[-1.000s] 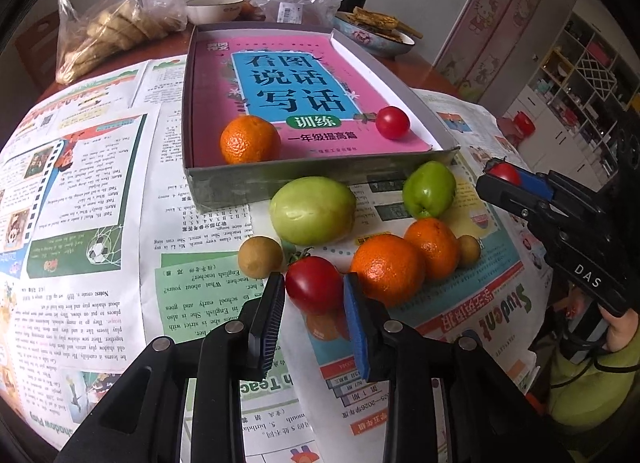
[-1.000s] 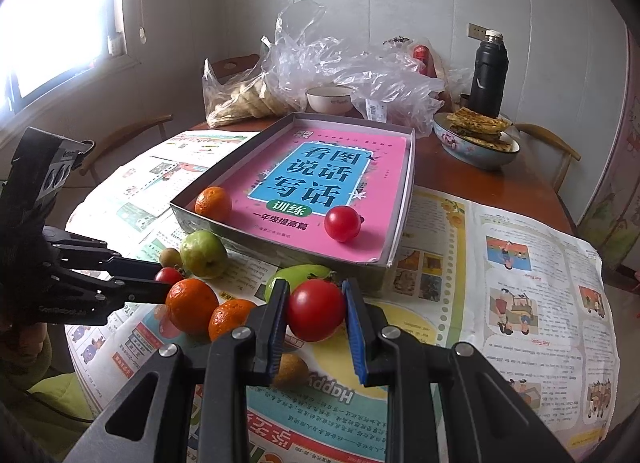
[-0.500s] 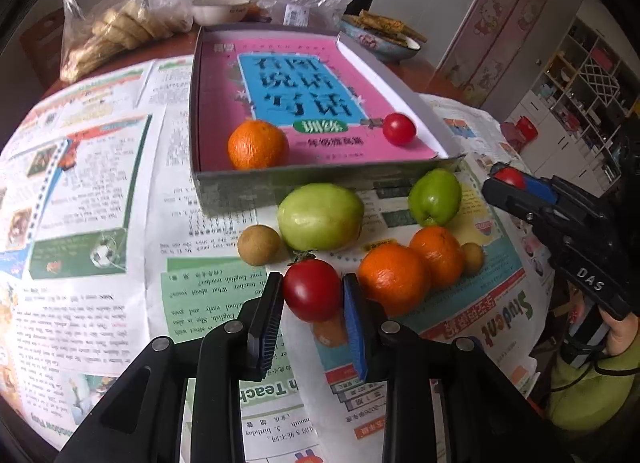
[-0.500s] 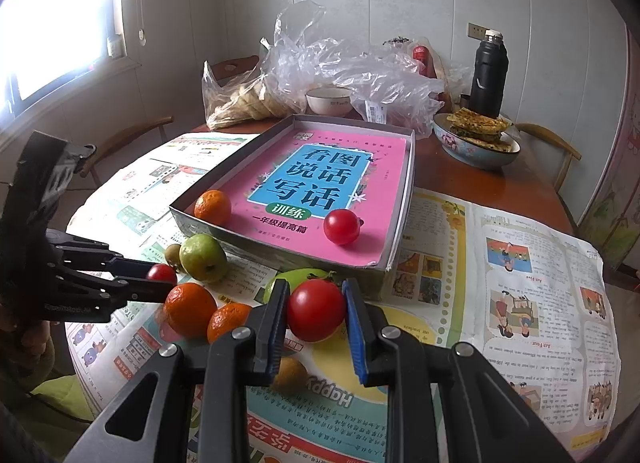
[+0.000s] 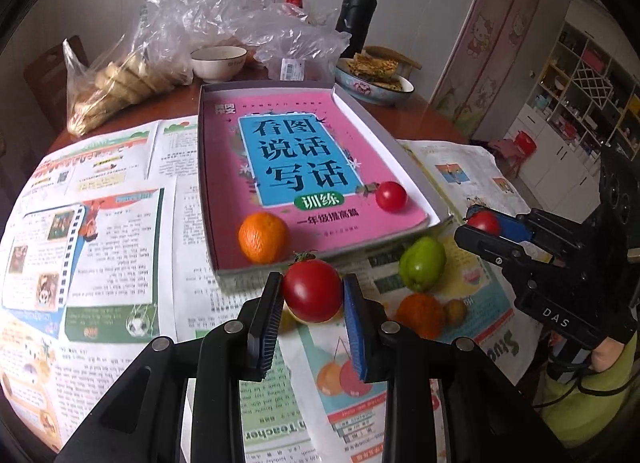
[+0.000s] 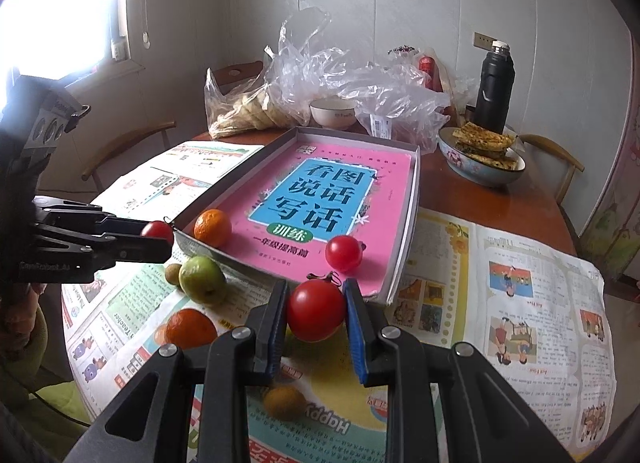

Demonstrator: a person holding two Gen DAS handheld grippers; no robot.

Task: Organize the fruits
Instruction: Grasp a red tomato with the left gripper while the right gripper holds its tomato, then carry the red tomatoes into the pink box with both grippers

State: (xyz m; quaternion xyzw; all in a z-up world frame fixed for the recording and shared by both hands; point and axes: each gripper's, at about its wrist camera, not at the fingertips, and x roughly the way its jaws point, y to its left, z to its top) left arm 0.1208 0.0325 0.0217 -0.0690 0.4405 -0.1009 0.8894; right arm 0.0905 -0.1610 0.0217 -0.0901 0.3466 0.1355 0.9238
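Observation:
My left gripper (image 5: 312, 291) is shut on a red tomato (image 5: 313, 295), held in the air just before the near wall of the grey tray (image 5: 208, 199), which has a pink book inside. An orange (image 5: 263, 237) and a small tomato (image 5: 391, 196) lie in the tray. My right gripper (image 6: 316, 303) is shut on another red tomato (image 6: 317, 313), hanging near the tray's front corner (image 6: 404, 259). The right wrist view shows the left gripper (image 6: 166, 241) at the left with its tomato (image 6: 158, 231). A green fruit (image 6: 202, 280), an orange (image 6: 191, 327) and a kiwi (image 6: 285, 403) rest on the newspaper.
Newspaper covers the round wooden table. Behind the tray stand a white bowl (image 6: 333, 114), plastic bags with bread (image 6: 256, 111), a black flask (image 6: 494, 89) and a bowl of flatbread (image 6: 482, 161). Wooden chairs ring the table. A second small kiwi (image 6: 173, 274) sits beside the green fruit.
My left gripper has risen off the newspaper with the tomato in it and now hangs at the tray's front wall. The right gripper and its tomato have stayed in place.

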